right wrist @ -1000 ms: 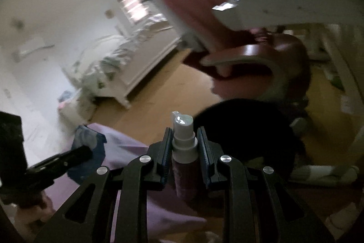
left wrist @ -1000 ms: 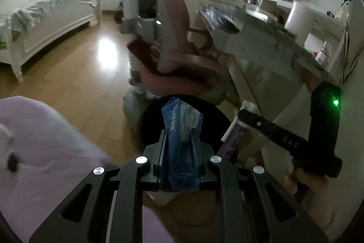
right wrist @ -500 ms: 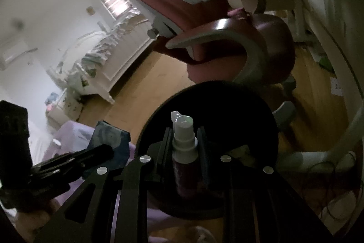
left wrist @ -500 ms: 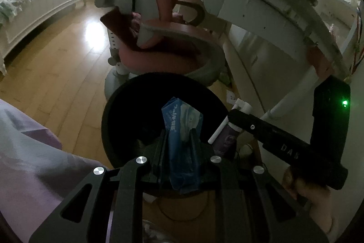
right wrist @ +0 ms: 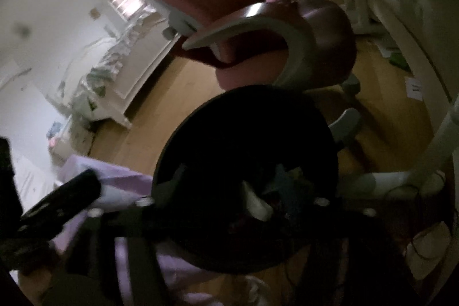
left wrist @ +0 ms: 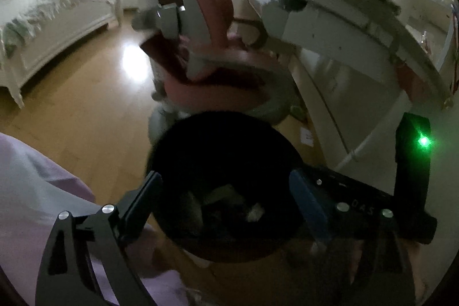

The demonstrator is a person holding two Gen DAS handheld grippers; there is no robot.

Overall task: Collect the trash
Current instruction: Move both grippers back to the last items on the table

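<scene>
Both jaws opening over the black trash bin — left gripper empty, right gripper empty too — spray bottle and wrapper lie inside; this load looks binned

a round black bin is standing on the wood floor, dim scraps and a white-capped bottle lying inside.

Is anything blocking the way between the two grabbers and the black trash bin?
Nothing visible does. The left gripper and the right gripper both hang right over the open mouth of the black bin, jaws opening with nothing clamped between them. A white-capped bottle and other scraps lie inside the bin.
</scene>
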